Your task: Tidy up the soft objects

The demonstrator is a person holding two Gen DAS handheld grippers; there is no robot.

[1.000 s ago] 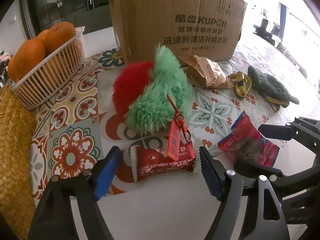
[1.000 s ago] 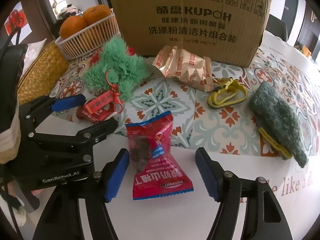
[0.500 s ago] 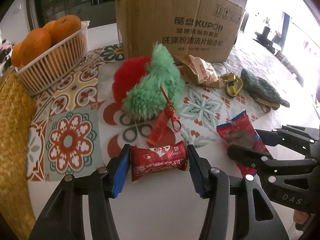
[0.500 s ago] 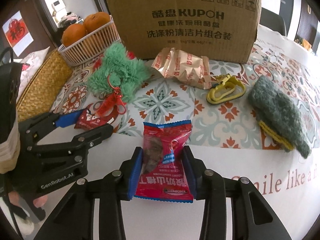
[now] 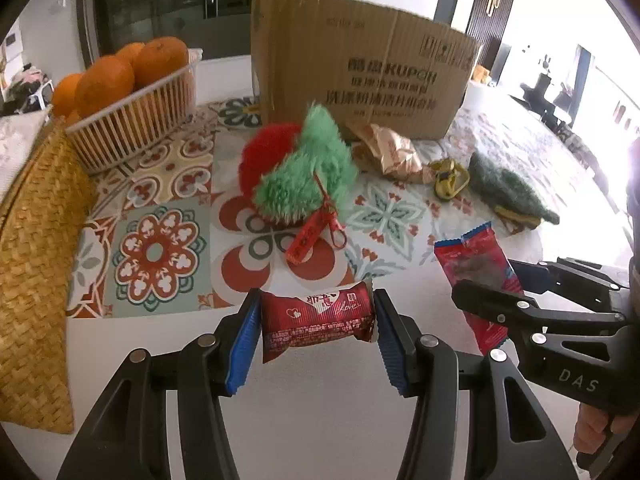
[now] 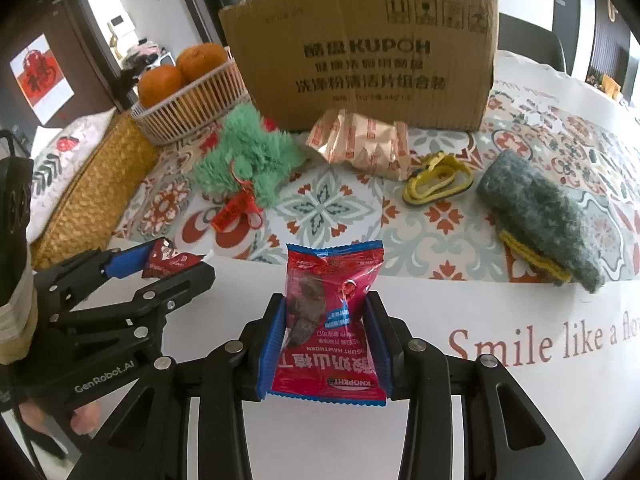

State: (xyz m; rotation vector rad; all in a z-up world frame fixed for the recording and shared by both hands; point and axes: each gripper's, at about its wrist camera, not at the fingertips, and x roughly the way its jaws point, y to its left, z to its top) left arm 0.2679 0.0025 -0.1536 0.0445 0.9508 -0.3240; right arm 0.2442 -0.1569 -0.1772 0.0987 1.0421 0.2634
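My left gripper point(image 5: 316, 320) is shut on a dark red snack pack point(image 5: 318, 318), held just above the white table; it also shows in the right wrist view as the left gripper point(image 6: 160, 264). My right gripper point(image 6: 326, 336) is shut on a red hawthorn snack bag point(image 6: 330, 312), which stands up between the blue pads; the left wrist view shows that bag point(image 5: 476, 268) at the right. Farther back lie a green and red plush toy point(image 5: 304, 176) with a red tag, a gold snack bag point(image 6: 360, 148), a yellow strap point(image 6: 436, 180) and a dark green fuzzy pouch point(image 6: 536, 216).
A cardboard box point(image 6: 360, 56) stands open at the back of the patterned mat point(image 6: 332, 208). A white basket of oranges point(image 5: 132, 120) sits back left, with a woven straw mat point(image 5: 36, 264) along the left edge. A hand point(image 6: 52, 416) holds the left gripper.
Both grippers closed from wide open onto their packets, then lifted them slightly off the table. The plush toy's red tag no longer rests on the dark red pack.
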